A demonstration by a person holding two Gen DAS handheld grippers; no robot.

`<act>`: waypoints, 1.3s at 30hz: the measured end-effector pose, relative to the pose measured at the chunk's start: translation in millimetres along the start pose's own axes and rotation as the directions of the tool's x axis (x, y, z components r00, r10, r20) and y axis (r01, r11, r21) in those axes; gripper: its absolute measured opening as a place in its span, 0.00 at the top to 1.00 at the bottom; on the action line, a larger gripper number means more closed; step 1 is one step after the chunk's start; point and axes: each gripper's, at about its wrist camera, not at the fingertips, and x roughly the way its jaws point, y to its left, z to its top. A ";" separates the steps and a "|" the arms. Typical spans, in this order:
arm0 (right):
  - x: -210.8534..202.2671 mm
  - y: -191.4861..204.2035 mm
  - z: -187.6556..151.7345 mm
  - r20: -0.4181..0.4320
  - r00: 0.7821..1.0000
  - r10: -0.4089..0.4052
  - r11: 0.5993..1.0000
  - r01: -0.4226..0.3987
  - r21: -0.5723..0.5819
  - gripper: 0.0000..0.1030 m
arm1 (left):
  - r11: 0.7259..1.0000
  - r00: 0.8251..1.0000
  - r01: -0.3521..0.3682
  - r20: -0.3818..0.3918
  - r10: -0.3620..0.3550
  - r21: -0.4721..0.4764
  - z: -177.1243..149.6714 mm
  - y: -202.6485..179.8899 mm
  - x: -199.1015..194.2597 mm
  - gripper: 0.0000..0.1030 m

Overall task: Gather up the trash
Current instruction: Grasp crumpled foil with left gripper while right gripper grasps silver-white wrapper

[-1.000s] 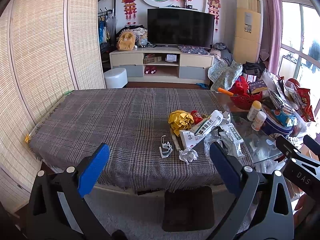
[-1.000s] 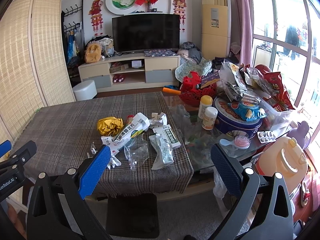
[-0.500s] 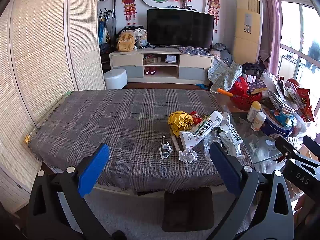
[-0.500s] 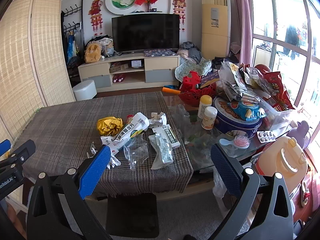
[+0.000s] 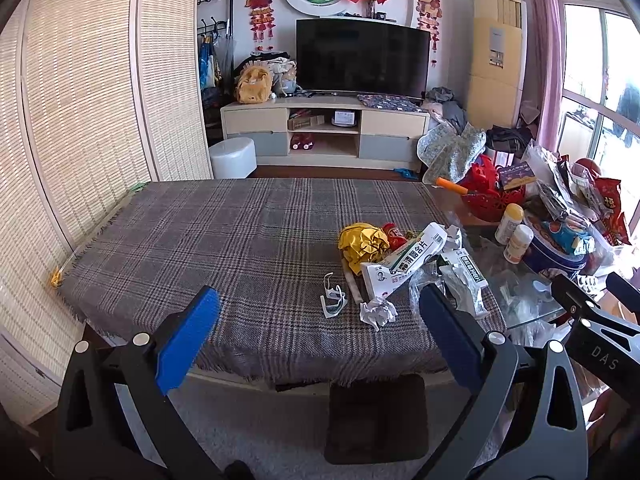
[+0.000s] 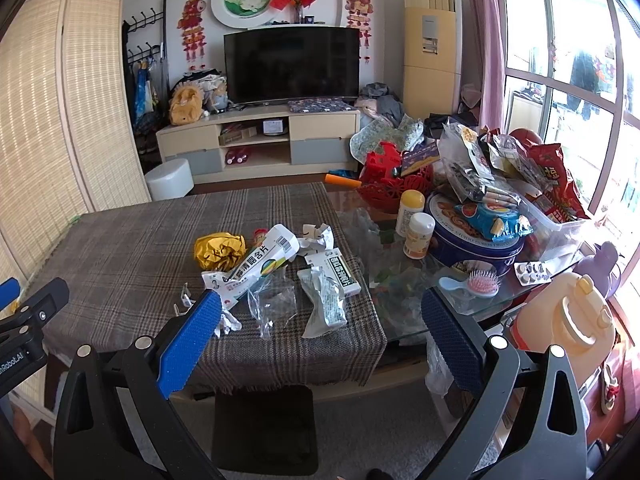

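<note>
Trash lies in a pile on the plaid tablecloth [image 5: 208, 248]: a crumpled yellow foil wrapper [image 5: 362, 242] [image 6: 219, 250], a long white medicine box [image 5: 404, 264] [image 6: 256, 266], a small white box [image 6: 336, 270], a torn silver pouch [image 6: 324, 306], clear plastic film [image 6: 272, 304], a paper ball [image 5: 378, 312] and a white plastic scrap [image 5: 333, 300]. My left gripper [image 5: 316, 320] is open in front of the table edge, nothing between its blue pads. My right gripper [image 6: 320, 326] is open too, held short of the pile.
The right half of the table is bare glass [image 6: 404, 280] crowded with a blue cookie tin [image 6: 472, 240], two white bottles [image 6: 418, 234], snack bags [image 6: 500, 168] and a pink hairbrush [image 6: 482, 284]. A dark stool [image 6: 264, 428] stands under the near edge. A cream jug [image 6: 568, 320] sits right.
</note>
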 end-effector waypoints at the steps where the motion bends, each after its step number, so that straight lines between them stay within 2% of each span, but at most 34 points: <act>1: -0.4 0.1 0.1 -0.001 1.000 -0.001 1.000 0.001 0.000 0.03 | 1.000 1.000 0.001 0.000 -0.001 0.001 0.7 0.1 0.2 0.08; 15: 1.9 -3.1 -2.2 -0.002 1.000 -0.007 1.000 0.007 0.003 0.03 | 1.000 1.000 0.003 -0.003 -0.003 -0.005 0.7 2.2 1.9 0.08; 20: 16.6 -8.1 -3.0 -0.037 0.999 -0.030 1.000 0.030 0.006 0.03 | 1.000 1.000 -0.006 -0.020 0.006 -0.004 -1.6 4.6 12.1 0.08; 30: 62.1 -7.9 -8.4 -0.159 0.987 -0.013 1.000 0.014 0.002 0.03 | 0.999 0.994 -0.043 -0.098 0.043 0.002 -10.0 14.3 53.3 0.08; 33: 77.4 -8.2 -9.2 -0.182 0.982 -0.042 0.999 0.043 -0.001 0.03 | 0.999 0.992 -0.039 -0.122 0.040 0.004 -10.7 12.5 68.0 0.08; 35: 90.8 -9.1 -9.7 -0.207 0.977 -0.042 0.999 0.041 -0.006 0.03 | 1.000 0.989 -0.028 -0.144 0.029 0.009 -12.4 9.3 79.8 0.08; 39: 127.0 -13.1 -12.8 -0.297 0.955 0.012 1.000 -0.011 0.005 0.03 | 1.000 0.978 0.001 -0.209 0.004 0.025 -18.5 -2.4 108.6 0.08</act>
